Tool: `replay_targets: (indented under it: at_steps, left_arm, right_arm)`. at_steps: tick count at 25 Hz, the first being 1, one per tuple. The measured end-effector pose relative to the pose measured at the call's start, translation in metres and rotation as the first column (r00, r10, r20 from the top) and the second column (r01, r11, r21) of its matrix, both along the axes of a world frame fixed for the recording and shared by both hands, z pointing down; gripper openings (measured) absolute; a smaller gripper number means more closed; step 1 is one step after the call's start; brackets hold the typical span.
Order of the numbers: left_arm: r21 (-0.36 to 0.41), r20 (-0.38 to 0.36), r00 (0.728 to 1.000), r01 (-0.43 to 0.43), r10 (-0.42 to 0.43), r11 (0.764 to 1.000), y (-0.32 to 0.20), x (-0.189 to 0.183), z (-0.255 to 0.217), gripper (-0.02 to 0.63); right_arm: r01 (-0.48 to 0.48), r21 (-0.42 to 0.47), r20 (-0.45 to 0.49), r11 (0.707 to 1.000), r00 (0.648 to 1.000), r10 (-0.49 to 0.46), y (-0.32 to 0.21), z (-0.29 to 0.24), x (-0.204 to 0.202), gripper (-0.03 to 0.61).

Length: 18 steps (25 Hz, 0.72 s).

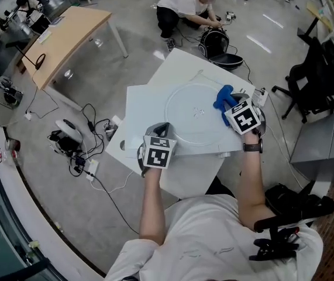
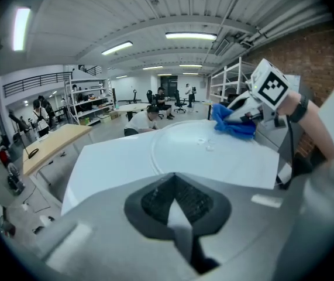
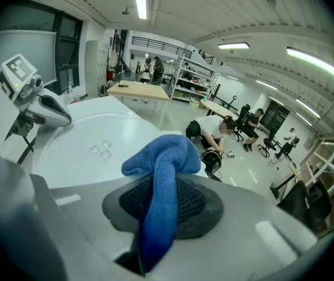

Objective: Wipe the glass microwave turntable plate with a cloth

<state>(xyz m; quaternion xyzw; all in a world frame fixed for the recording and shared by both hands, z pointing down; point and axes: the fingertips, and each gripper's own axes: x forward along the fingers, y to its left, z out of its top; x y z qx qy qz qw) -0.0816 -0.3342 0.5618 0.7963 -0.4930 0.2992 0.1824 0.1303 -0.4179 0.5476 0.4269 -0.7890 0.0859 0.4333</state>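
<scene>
Nearest, the person's left claw [image 1: 161,129] is closed on the near rim of the round clear glass turntable plate [image 1: 193,119], which lies flat on the white desk [image 1: 146,101]. At the plate's far right edge, the right claw [image 1: 231,105] pinches a crumpled blue cloth [image 1: 221,96] that rests on the glass.

My right tongs [image 3: 158,212] are clamped on the blue cloth [image 3: 164,157], its bunched end poking out past the pads. Beyond it lies the glass plate [image 3: 67,151], with my left tongs [image 3: 41,107] at its left edge.
</scene>
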Motion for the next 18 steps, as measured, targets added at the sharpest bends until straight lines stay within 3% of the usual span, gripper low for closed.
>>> replay_targets:
  at_steps: [9, 18]
  left_arm:
    - [0.022, 0.017, 0.998, -0.057, 0.056, 0.998, 0.001, 0.003, -0.003, 0.0]
    - [0.018, 0.021, 0.998, -0.058, 0.057, 0.998, 0.005, 0.007, -0.004, 0.0]
  right_arm:
    - [0.051, -0.028, 0.016, 0.998, 0.999, -0.051, 0.074, -0.002, -0.009, 0.081]
    - [0.251, -0.068, -0.004, 0.966, 0.968, -0.252, 0.119, -0.004, -0.065, 0.08]
